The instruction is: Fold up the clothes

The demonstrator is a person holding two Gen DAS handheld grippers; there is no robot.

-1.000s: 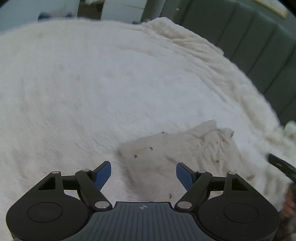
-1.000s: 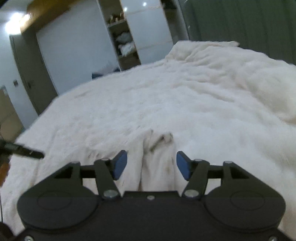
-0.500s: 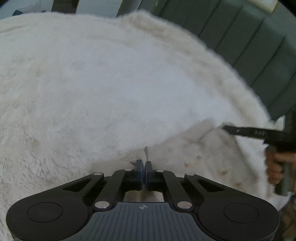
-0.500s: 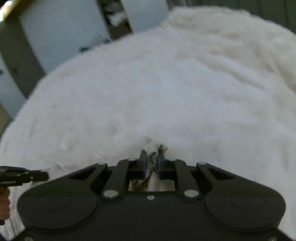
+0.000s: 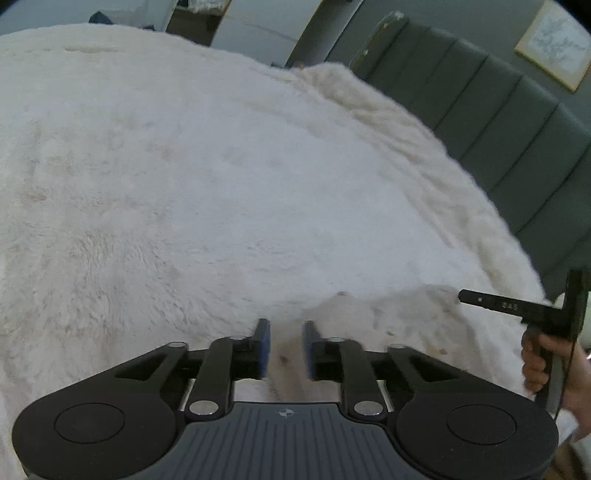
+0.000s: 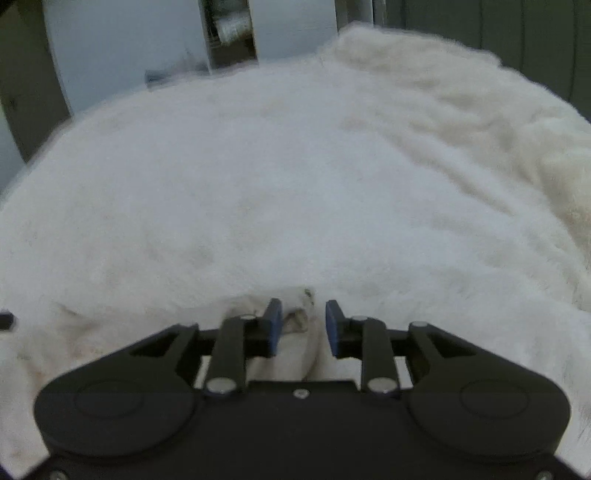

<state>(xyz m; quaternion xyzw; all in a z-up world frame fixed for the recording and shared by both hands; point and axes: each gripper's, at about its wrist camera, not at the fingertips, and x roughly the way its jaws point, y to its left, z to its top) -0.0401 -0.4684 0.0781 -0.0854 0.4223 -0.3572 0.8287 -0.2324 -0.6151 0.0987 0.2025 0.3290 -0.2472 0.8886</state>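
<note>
A cream garment with small dark prints lies folded on the fluffy white blanket. My left gripper hovers over its near left edge, its jaws opening; cloth lies between the blue pads without being pressed. In the right wrist view the garment's bunched edge sits between the pads of my right gripper, whose jaws are also opening, with a gap on the right side. The left wrist view shows the right tool's black finger, held by a hand, at the garment's far right side.
The blanket covers a whole bed. A grey padded headboard runs along the right, with a framed picture above it. Beyond the bed's far end stand white wardrobe panels and an open shelf.
A second ago both grippers were wide open over the garment. Half a second ago both were shut on its edge. Now the pads have parted again and the cloth lies loose.
</note>
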